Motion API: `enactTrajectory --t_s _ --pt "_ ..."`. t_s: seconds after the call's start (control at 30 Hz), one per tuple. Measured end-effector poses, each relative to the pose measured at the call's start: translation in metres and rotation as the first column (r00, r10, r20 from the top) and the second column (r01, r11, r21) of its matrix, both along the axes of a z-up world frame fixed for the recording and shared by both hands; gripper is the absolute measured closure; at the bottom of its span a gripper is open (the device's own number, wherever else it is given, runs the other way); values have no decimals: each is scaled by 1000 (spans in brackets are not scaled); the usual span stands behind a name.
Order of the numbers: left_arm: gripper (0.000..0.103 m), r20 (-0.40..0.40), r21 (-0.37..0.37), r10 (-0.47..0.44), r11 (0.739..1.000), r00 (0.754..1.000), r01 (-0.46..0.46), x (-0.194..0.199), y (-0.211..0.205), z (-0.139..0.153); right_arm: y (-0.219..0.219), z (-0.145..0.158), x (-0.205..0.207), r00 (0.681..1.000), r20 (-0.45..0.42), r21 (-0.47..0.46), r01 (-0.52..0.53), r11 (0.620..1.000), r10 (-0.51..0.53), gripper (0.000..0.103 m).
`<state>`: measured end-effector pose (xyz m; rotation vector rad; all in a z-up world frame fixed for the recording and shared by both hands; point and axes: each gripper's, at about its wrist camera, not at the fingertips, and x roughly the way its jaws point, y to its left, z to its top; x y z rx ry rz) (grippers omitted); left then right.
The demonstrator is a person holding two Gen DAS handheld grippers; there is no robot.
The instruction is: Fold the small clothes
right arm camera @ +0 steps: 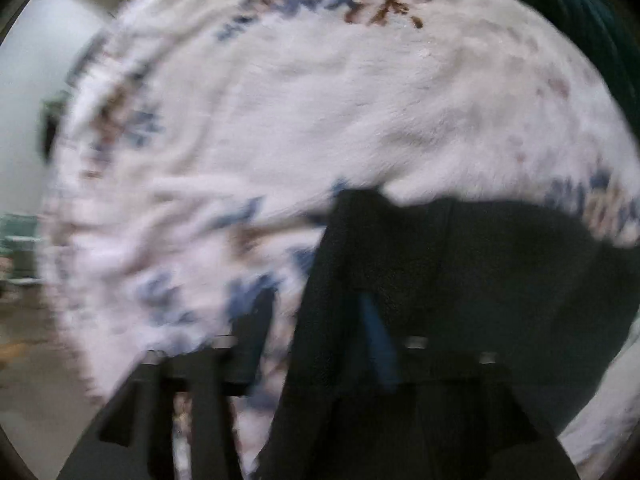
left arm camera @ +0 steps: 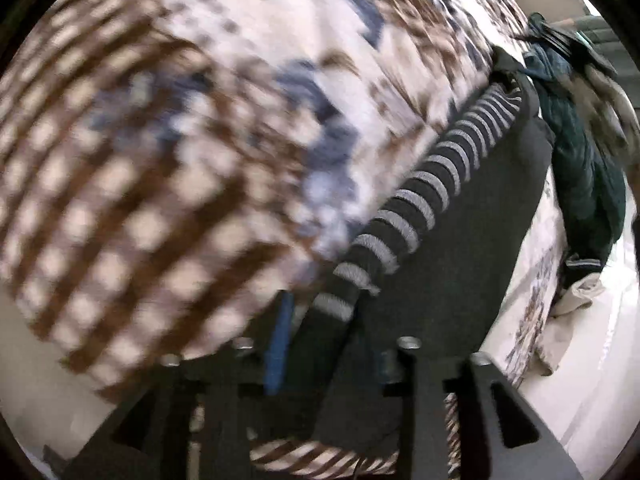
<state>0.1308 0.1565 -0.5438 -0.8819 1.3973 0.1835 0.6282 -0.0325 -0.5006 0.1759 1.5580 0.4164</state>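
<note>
A small black garment with a grey-striped waistband stretches up and right from my left gripper, which is shut on its striped edge. In the right wrist view the same black garment hangs over my right gripper, which is shut on its cloth; a blue pad shows through the folds. Both views are blurred by motion. The garment hangs above a white bedspread printed with brown and blue patterns, which also shows in the right wrist view.
A pile of dark green and beige clothes lies at the right of the bed. A dark green cloth shows at the top right of the right wrist view. A pale wall and floor lie beyond the bed's left edge.
</note>
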Motion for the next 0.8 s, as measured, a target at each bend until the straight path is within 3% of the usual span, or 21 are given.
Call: enactTrajectory --t_s 0.03,0.1,0.17,0.3,0.37,0.43,0.5,0.53,0.57,0.6,0.67,0.73,0.8 --pt "54 -7 15 5 1000 1000 -5 -2 6 5 -12 12 -12 1000 21 29 12 1000 -12 40" --pt "53 -11 25 16 1000 1000 -16 1 18 15 -44 35 -47 998 59 75 33 997 -38 40" --pt "50 14 -10 5 1000 1000 -5 15 24 22 -75 43 -83 996 47 95 73 993 -77 40" --pt "43 43 -4 -170 985 985 170 64 5 27 -137 25 -173 984 -59 76 173 982 -169 40" --pt "43 73 -4 -307 951 949 308 92 -23 23 -156 7 -220 967 -140 65 223 973 -212 40" --pt "43 68 47 -423 906 903 421 108 -49 17 -170 -12 -264 948 -205 42 258 965 -245 40" --pt "43 -30 199 -541 821 840 536 117 -68 4 -178 -27 -300 934 -242 25 276 961 -262 40" --pt "43 -76 264 -542 798 837 541 118 -62 -3 -182 -33 -316 929 -252 14 284 959 -272 40" --pt "41 -100 296 -493 815 864 499 119 -42 -10 -185 -38 -327 929 -251 8 284 959 -273 40" --pt "41 -84 271 -431 858 899 436 119 -20 -12 -186 -43 -340 928 -247 1 287 958 -278 40" --pt "41 -68 257 -342 902 937 348 114 10 -8 -189 -50 -361 928 -242 -1 292 957 -283 40" --pt "43 -74 277 -294 912 953 303 106 27 1 -189 -56 -380 920 -254 12 313 950 -300 40" --pt "43 -45 234 -279 931 959 282 99 28 9 -189 -64 -404 905 -284 37 340 940 -316 40"
